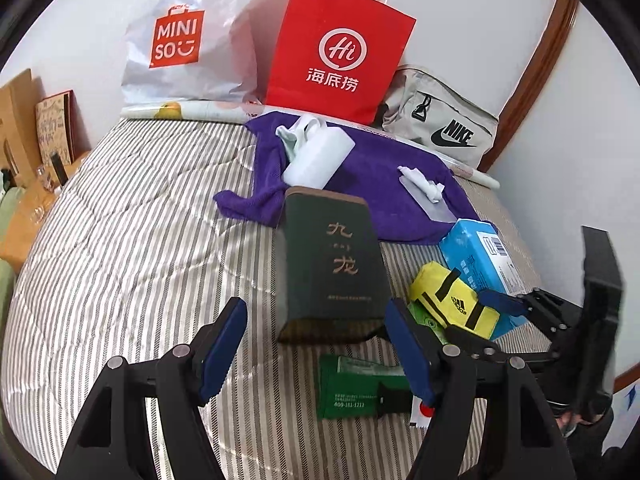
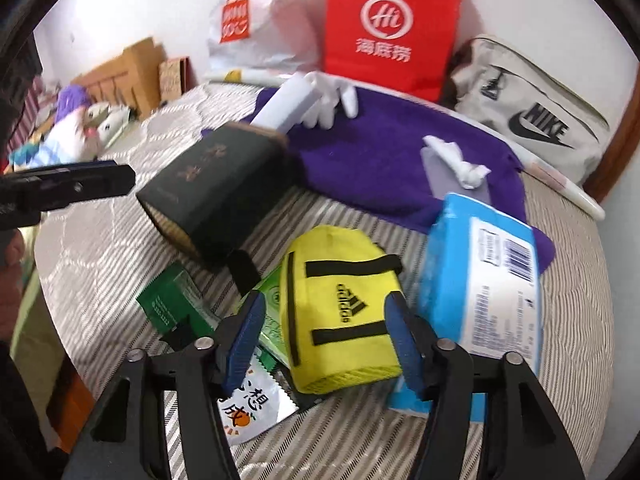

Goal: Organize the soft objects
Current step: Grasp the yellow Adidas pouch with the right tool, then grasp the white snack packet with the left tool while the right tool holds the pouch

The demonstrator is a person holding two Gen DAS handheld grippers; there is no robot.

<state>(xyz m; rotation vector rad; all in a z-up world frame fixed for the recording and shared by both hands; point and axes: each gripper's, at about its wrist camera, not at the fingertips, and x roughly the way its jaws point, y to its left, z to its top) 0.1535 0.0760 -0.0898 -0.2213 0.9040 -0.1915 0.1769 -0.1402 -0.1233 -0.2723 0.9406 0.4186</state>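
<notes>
A yellow Adidas pouch lies on the striped bed between the open jaws of my right gripper; the pads stand either side of it, apart from it. It also shows in the left wrist view. A blue tissue pack lies just right of it. A purple towel is spread behind, with a white bottle and a white glove on it. My left gripper is open and empty, in front of a dark green box.
A red paper bag, a white Miniso bag and a grey Nike bag stand along the wall. Green packets lie on the bed by the box. Cardboard boxes sit at the far left.
</notes>
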